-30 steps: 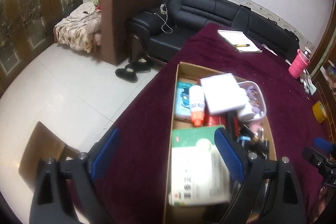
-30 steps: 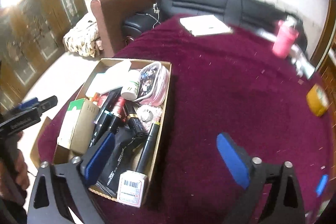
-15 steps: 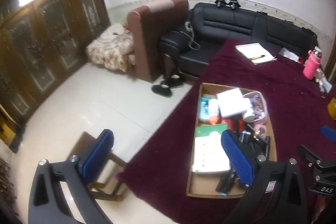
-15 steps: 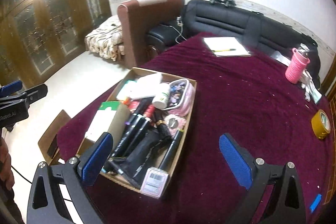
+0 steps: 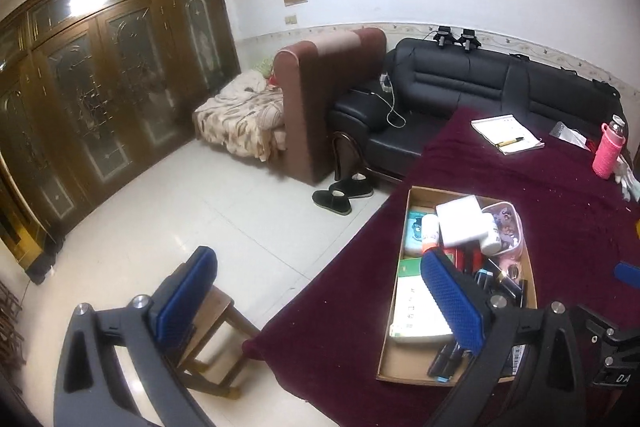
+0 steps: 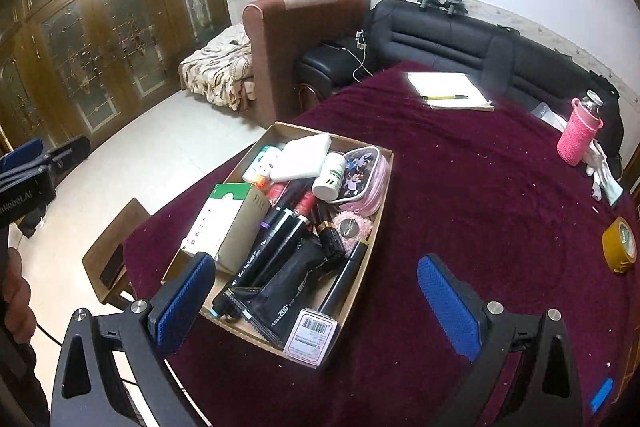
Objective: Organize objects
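Pulling back from the cardboard box, my left tongs had just been spreading their jaws and now stood released with nothing between them, lifted well clear so that floor and a wooden stool showed under the left pad. A second before they had hung low over the green-and-white carton, which now lay inside the box against its left wall. I judged that carton placed and the next pick not yet chosen. My right tongs also stood released and empty, hovering over the box's near end above the maroon bench.

Inside the box lay a white flat case, a white pill bottle with a green label, a pink patterned pouch, black markers and a black sachet printed "200". A barcode sticker faced up at the near corner; its digits were too small to read. The carton's printing was Chinese, illegible here. Yellow tape and a pink bottle remained out on the bench.
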The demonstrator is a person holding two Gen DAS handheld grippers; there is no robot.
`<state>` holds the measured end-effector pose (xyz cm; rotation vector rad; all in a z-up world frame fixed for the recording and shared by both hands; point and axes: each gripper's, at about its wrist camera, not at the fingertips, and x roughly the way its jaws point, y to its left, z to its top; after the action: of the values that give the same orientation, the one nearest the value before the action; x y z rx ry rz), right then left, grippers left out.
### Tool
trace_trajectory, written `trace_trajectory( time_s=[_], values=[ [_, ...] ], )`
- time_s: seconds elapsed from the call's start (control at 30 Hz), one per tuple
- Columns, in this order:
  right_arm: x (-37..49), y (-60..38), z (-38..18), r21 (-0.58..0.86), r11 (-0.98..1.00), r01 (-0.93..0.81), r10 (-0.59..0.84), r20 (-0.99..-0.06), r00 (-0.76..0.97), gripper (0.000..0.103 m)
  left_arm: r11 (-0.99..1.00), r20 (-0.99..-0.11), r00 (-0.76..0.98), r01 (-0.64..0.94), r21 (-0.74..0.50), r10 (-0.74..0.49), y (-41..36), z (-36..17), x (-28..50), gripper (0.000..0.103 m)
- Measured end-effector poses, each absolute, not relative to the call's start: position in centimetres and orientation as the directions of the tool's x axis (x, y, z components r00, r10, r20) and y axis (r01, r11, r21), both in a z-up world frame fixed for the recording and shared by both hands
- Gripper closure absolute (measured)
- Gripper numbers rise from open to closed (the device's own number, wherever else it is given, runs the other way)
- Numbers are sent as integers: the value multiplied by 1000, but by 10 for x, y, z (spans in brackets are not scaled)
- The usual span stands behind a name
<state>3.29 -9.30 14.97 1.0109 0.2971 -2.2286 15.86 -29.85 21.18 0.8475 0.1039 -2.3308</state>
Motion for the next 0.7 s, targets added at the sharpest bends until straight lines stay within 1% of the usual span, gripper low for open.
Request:
trace_trajectory(
  time_s=[0.1, 0.3, 0.7],
  values=[
    [34, -96, 148, 61, -751, 657, -475, -741, -475, 0, -781, -623, -551, 603, 163, -556, -298, 208, 155, 1],
    [33, -98, 145, 61, -751, 657, -470, -748, -469, 0, -775, -620, -532, 597, 208, -577, -297, 200, 152, 1],
    [38, -100, 141, 57, -754, 654, -462, -754, -467, 0, -783, -638, -526, 586, 207, -562, -296, 197, 155, 1]
  ],
)
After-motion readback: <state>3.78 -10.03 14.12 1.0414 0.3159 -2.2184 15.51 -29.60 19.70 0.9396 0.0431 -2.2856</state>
